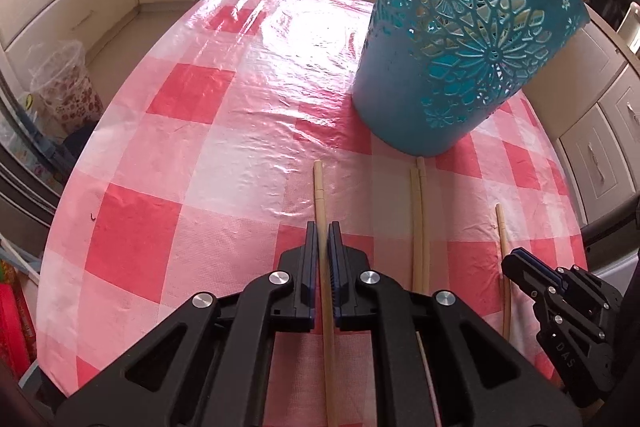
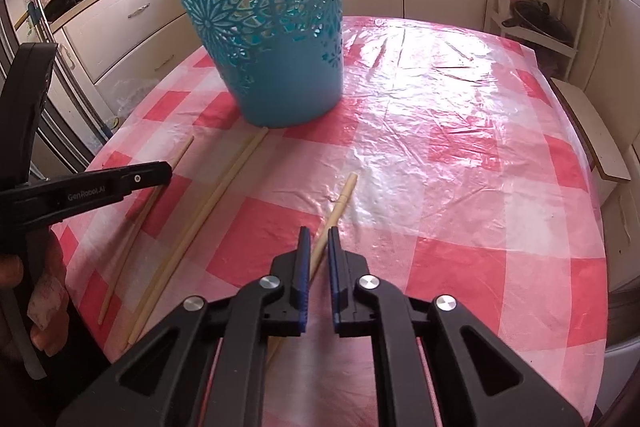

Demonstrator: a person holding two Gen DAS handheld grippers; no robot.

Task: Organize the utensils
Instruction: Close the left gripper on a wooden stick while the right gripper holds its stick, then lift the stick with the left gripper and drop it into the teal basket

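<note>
Chopsticks lie on the checked tablecloth (image 1: 168, 155) in front of the blue basket (image 1: 460, 67). Left gripper (image 1: 323, 231) clamped on leftmost chopstick (image 1: 320, 187), right gripper (image 2: 316, 235) clamped on rightmost chopstick (image 2: 340, 203). Lift both level w/ firm grip, tips over basket rim, then release.

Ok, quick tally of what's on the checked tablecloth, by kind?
Chopsticks: 4
Teal cut-out basket: 1
Total: 5
</note>
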